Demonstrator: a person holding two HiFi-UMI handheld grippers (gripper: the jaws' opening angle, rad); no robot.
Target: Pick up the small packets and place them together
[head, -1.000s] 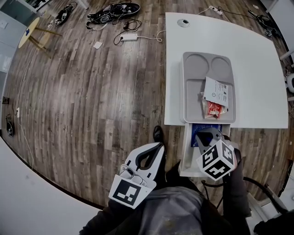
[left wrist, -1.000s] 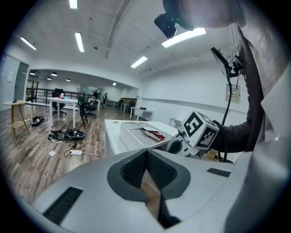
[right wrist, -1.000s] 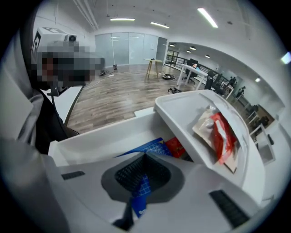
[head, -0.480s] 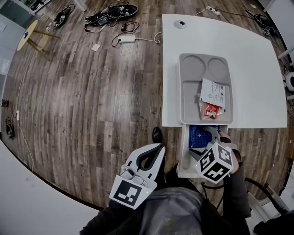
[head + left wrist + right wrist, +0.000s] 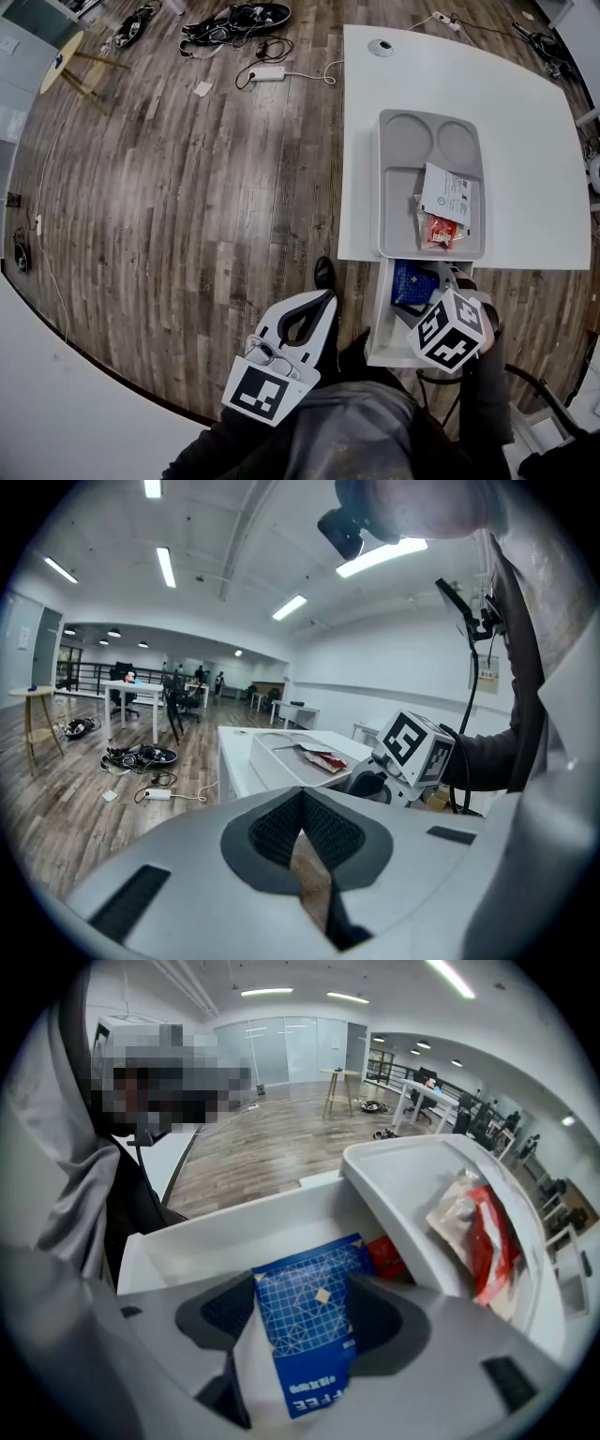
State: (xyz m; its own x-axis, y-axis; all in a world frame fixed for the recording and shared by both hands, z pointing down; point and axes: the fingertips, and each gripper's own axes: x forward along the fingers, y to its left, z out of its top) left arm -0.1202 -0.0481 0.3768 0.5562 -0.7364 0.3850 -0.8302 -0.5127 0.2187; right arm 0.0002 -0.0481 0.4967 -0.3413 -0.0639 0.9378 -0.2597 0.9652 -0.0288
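At the far left, a heap of cables (image 5: pixel 234 19) lies on the wood floor (image 5: pixel 187 187). Nearer, the left claw (image 5: pixel 302 803) is held over the floor, well left of the desk. Its jaws are clenched together with nothing between them.

To its right, a white bin (image 5: pixel 377 314) sits against the near edge of the white desk (image 5: pixel 525 122). The blue packet (image 5: pixel 409 281) lies inside this bin towards its far end, beside a small red item (image 5: pixel 386 1256).

The right claw (image 5: pixel 307 1324) points steeply down into the bin. Its jaws have just opened wide and then eased in a shade. They now stand released on either side of the blue packet, with the packet between them but not gripped.

Just beyond the bin, a grey tray (image 5: pixel 398 187) rests on the desk. In the right part of its large near compartment lie a red packet (image 5: pixel 439 228) and a white paper packet (image 5: pixel 450 192), the two overlapping.
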